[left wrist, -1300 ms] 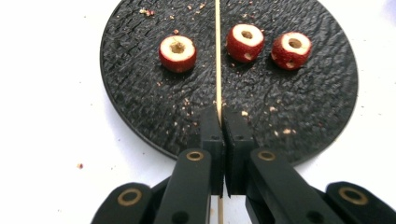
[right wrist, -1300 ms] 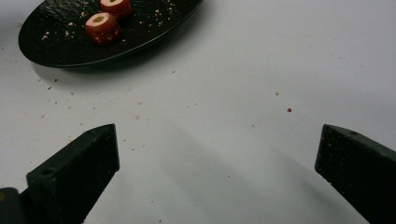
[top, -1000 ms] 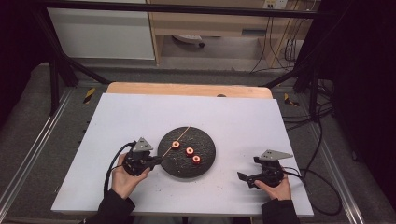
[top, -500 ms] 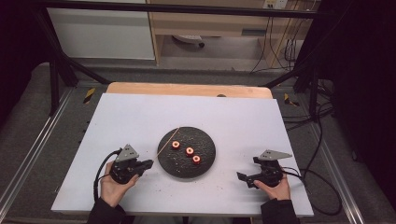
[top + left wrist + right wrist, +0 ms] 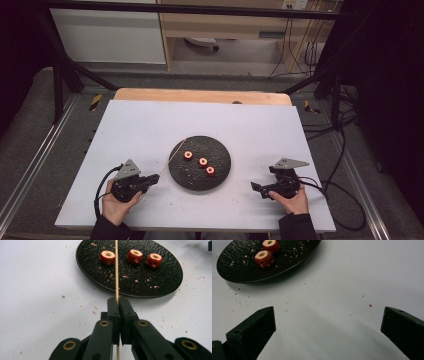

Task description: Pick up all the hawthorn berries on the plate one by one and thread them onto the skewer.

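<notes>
left of the round black textured plate (image 5: 200,163), the left gripper (image 5: 150,181) has pulled back, jaws clamped on the thin wooden skewer (image 5: 116,270). its tip now seems, from above, clear of the three red cored fruit pieces (image 5: 202,162), so threading looks unstarted; the right gripper (image 5: 257,189) rests gaping and empty.

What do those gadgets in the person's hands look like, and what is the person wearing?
Both the left gripper and the right gripper are black, each topped by a grey three-cornered plate and trailing a black cable. Brass-coloured pivot rings mark the linkages. The sleeves are dark.
</notes>
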Motion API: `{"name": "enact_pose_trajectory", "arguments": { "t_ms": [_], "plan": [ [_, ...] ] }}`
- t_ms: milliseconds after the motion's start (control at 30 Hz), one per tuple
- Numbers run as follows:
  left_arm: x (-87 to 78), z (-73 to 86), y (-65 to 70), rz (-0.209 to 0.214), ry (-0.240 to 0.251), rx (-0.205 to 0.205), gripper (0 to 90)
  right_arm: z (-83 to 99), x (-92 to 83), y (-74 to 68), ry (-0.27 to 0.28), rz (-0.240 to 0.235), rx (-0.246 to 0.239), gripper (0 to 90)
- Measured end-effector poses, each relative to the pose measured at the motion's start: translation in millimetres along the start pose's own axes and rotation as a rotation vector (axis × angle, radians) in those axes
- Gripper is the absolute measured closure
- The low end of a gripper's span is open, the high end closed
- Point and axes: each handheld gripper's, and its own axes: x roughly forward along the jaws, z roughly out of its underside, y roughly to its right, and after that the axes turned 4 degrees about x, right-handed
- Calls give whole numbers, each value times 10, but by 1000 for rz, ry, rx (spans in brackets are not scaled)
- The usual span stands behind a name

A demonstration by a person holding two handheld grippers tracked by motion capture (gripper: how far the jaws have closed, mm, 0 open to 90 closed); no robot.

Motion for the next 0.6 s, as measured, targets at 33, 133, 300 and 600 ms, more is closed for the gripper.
{"name": "enact_pose_trajectory", "arguments": {
  "t_ms": [33, 133, 300, 600],
  "plan": [
    [-6, 11, -1, 0, 2, -1, 879, -14, 4, -11, -2, -2, 2, 5],
    [-15, 42, 0, 3, 4, -2, 879, -58, 25, -57, 0, -1, 4, 5],
    [-17, 55, 17, 9, 9, 9, 879, -150, 65, -160, -5, 7, -19, 5],
    [-21, 66, 30, 13, 13, 20, 879, -379, 168, -362, -32, -5, -37, 6]
  ]
}}
